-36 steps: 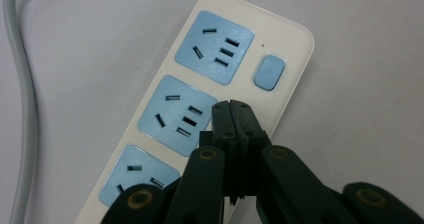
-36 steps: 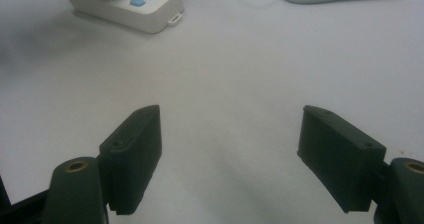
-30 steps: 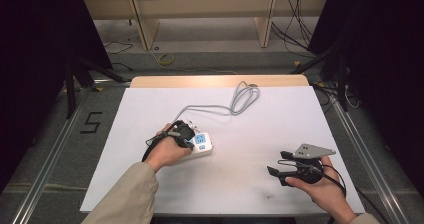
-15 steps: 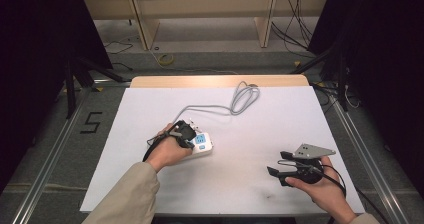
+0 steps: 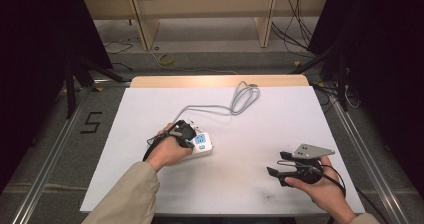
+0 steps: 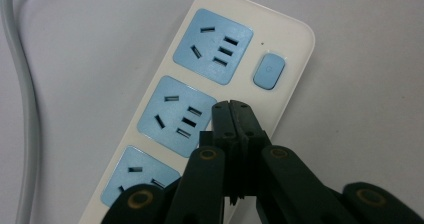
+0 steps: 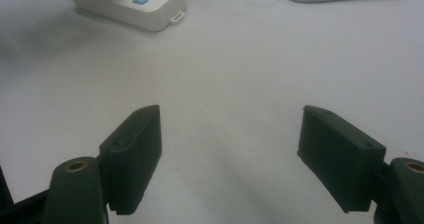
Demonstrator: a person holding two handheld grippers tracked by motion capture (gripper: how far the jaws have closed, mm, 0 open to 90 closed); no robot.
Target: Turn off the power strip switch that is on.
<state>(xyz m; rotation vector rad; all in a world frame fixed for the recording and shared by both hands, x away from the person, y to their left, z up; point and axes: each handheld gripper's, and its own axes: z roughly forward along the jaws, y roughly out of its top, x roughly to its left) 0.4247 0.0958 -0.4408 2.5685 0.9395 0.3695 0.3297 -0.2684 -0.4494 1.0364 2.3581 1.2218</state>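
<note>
From the high view I have the power strip (image 5: 200,145) lying left of the middle of the white desk (image 5: 260,129), its grey cable (image 5: 235,101) running back to a loose coil near the far edge. My left gripper (image 5: 184,133) sits right over the strip, while my right gripper (image 5: 287,173) rests well apart, near the front right corner, holding nothing. In the left gripper view my jaws are pressed together with nothing between them, and their joined tip hangs over the white casing beside the middle socket (image 6: 176,115), a little short of the blue switch (image 6: 269,70); I cannot tell whether the tip touches the plastic. I judge the work to be pressing that switch, and the risk is plain: from this spot a straight push would land on the casing or slip into the socket slots, and a sideways shove could skate the light strip across the smooth desk, since nothing braces it. In the right gripper view my jaws stand wide apart over bare desk, with the strip (image 7: 131,1) far off at the top left, so this hand is too distant to steady it if it slides.
</note>
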